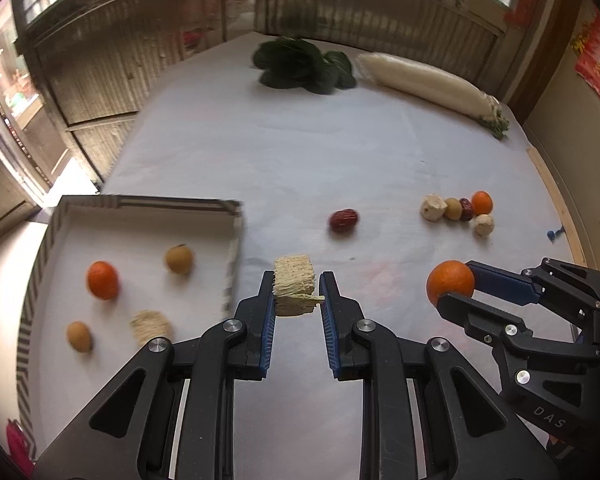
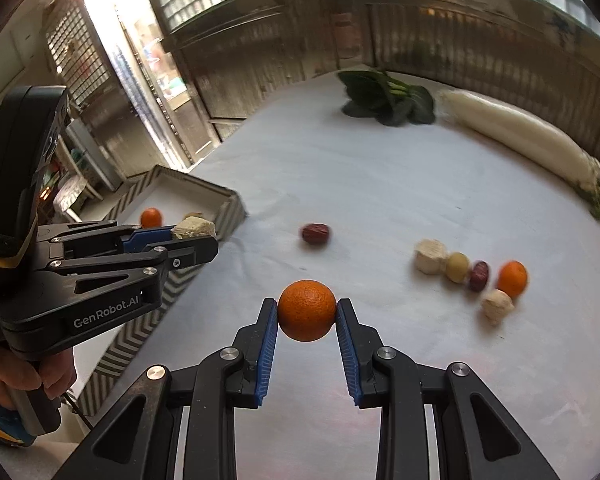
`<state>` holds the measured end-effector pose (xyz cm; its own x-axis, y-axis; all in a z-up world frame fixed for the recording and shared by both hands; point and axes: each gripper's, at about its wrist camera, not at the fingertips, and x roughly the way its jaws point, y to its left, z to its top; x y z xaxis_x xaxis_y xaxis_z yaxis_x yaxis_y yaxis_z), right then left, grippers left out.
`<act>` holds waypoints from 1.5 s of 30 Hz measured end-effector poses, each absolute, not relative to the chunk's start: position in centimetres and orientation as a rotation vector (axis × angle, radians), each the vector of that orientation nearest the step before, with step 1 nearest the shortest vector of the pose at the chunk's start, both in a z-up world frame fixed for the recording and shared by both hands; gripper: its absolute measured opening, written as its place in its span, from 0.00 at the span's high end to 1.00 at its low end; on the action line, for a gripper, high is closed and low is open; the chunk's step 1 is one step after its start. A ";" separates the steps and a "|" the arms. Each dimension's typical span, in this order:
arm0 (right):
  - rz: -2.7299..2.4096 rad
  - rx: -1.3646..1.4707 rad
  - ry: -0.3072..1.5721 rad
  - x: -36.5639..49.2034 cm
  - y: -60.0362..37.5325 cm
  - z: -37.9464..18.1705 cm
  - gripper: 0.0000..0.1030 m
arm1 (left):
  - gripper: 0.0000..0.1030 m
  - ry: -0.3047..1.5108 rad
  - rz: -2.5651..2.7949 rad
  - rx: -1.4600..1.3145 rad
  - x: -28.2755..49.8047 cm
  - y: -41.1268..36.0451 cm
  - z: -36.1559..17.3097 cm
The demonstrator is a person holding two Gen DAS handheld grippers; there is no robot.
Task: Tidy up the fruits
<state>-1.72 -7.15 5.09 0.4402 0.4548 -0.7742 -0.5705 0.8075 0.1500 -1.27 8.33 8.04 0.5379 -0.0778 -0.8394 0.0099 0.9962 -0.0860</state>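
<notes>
Pinching orange (image 2: 307, 311) in right gripper (image 2: 307, 316).

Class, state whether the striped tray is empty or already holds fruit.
Holds fruit: the striped tray contains an orange, two longans and a pale chunk.

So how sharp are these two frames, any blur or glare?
Left wrist view: held cane chunk sharp, tray and its fruit smeared. Right wrist view: held orange crisp, fruit cluster blurred, doorway blown out. Both bend toward the edges.
</notes>
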 end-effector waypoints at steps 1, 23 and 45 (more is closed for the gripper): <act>0.646 -0.146 0.915 -1.9 -6.8 5.1 0.72 | 0.80 0.998 -0.044 -0.076 -1.5 8.8 8.2; 0.830 -0.275 0.894 -4.9 3.7 5.6 0.72 | 0.80 0.979 0.145 -0.155 -6.6 18.6 8.4; 0.957 -0.362 0.989 -5.5 11.6 1.6 0.72 | 0.80 1.080 0.257 -0.220 -9.2 24.2 3.7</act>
